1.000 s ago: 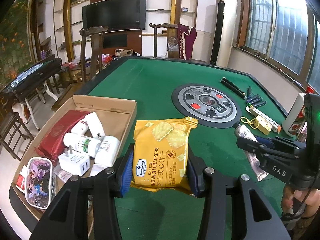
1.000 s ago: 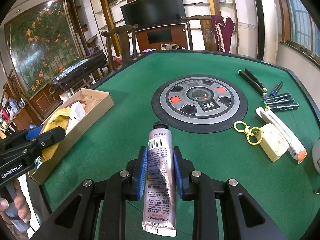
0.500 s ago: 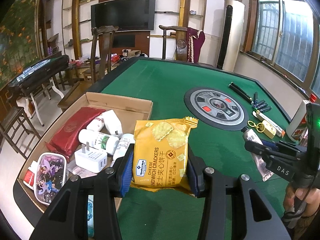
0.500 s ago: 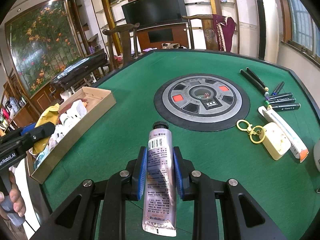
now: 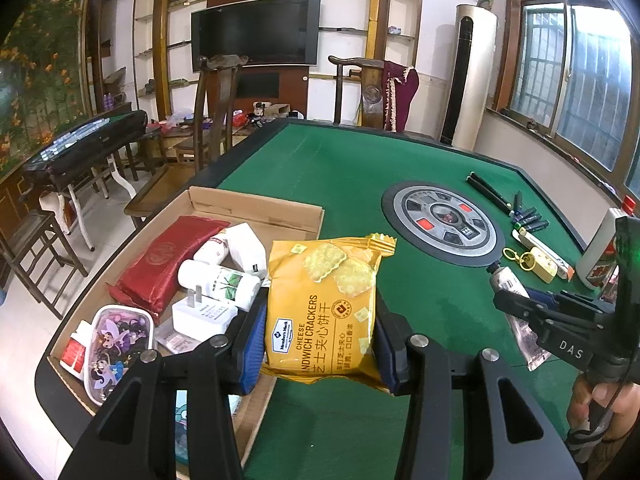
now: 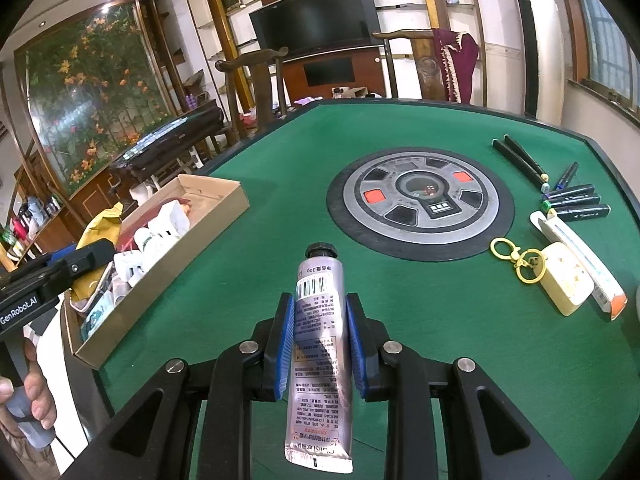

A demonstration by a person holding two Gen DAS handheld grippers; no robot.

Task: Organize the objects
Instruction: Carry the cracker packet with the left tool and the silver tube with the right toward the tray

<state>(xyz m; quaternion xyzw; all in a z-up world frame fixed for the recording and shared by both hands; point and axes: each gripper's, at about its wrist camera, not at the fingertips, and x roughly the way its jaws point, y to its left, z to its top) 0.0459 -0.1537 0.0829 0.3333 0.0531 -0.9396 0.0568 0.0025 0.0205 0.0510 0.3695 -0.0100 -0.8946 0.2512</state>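
Pinching a yellow packet of cheese sandwich crackers (image 5: pixel 322 312) in my left gripper (image 5: pixel 320 334), blue pads (image 5: pixel 253 342) pressed on both side edges at mid-height, packet upright and held in the air over the near right edge of the cardboard box (image 5: pixel 256 210) on the green felt table (image 5: pixel 360 168). Packet looks light and puffy, film probably slick, crackers inside brittle, so I judge a gentle squeeze on the side seams is right; harder would crush them. My right gripper (image 6: pixel 320 346) is closed on a silver hand cream tube (image 6: pixel 320 344), pads on its flat sides around the middle, black cap pointing forward, crimped end hanging back toward me, tube off the table surface. Tube is soft-walled and smooth, I'd expect it to deform and maybe slide if gripped near the crimp; the middle or the stiff shoulder below the cap is the safer hold. Box already holds a red pouch (image 5: pixel 168 260), white bottle (image 5: pixel 218 282), white charger plug (image 5: pixel 204 314), and cartoon-print case (image 5: pixel 118 346), quite full, so the packet likely has to lie on top. Yellow keychain tag (image 6: pixel 560 276), markers (image 6: pixel 576 202) and a boxed tube (image 6: pixel 580 260) lie loose on the table to the right.
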